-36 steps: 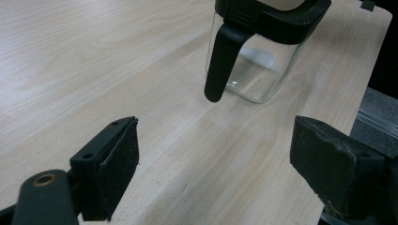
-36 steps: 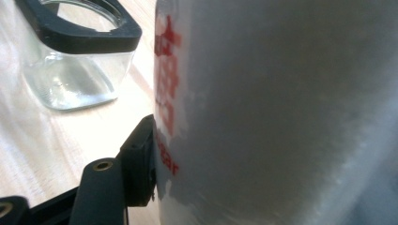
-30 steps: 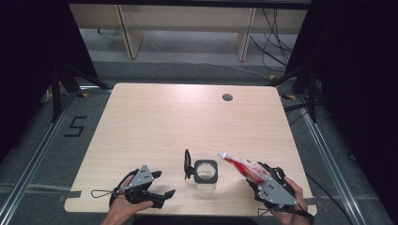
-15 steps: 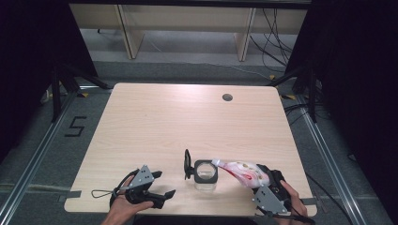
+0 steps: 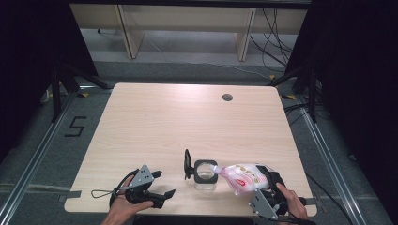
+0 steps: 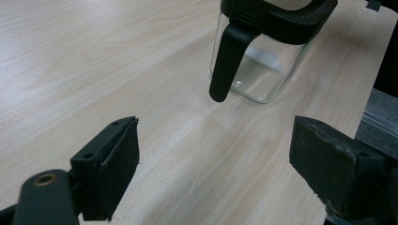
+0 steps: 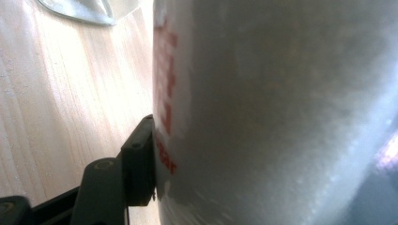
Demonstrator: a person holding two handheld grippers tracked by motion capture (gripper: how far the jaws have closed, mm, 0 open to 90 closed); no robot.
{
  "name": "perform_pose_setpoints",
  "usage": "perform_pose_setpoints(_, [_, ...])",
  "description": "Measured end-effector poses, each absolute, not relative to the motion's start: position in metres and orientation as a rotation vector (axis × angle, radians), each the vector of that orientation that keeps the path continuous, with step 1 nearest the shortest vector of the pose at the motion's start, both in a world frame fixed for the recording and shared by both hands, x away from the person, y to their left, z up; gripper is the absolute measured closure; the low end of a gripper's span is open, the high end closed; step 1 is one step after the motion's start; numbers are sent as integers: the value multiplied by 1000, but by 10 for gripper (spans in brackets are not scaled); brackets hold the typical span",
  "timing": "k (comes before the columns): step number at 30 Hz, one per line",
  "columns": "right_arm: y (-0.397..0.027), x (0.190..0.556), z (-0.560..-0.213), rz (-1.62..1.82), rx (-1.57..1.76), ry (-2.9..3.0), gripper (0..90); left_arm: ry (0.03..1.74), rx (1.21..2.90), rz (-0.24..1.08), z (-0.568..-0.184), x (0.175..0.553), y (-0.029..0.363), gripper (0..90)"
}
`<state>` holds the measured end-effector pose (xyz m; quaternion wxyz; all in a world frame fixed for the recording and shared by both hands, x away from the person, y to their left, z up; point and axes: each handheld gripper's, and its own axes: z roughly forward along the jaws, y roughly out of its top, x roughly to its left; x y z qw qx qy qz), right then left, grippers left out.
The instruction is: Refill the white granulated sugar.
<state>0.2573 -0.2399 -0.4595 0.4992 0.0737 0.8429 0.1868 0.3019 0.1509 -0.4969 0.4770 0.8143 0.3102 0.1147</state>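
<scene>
while both hands rest at the near edge of the wooden table [image 5: 155,117], the scene reads:
right gripper [image 5: 263,187]: clamped on a pink and white refill pouch [image 5: 244,176], tilted with its spout over the jar's mouth
glass jar [image 5: 205,174]: upright near the front edge, black lid flipped open on its left
left gripper [image 5: 157,187]: jaws apart, holding nothing, pointing toward the jar, well apart from it
</scene>
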Motion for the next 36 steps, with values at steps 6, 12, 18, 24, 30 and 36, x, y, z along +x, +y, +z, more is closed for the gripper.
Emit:
perform_pose_setpoints(6, [-235,258,-460,333,64,1988,389,779,1979,277,-498,300,149,158])
perform_pose_setpoints(12, [-233,256,-464,252,55,1956,389,766,1994,274,-497,301,150,158])
perform_pose_setpoints(18, [-231,256,-464,164,-18,1919,391,754,2002,284,-497,301,150,158])
perform_pose_setpoints(24, [-229,259,-462,76,-112,1889,392,779,1986,273,-498,300,148,158])
perform_pose_setpoints(30, [-228,259,-463,50,-111,1887,393,760,1994,281,-498,301,148,158])
perform_pose_setpoints(36, [-225,262,-460,-11,-231,1856,394,780,1974,269,-499,300,146,158])
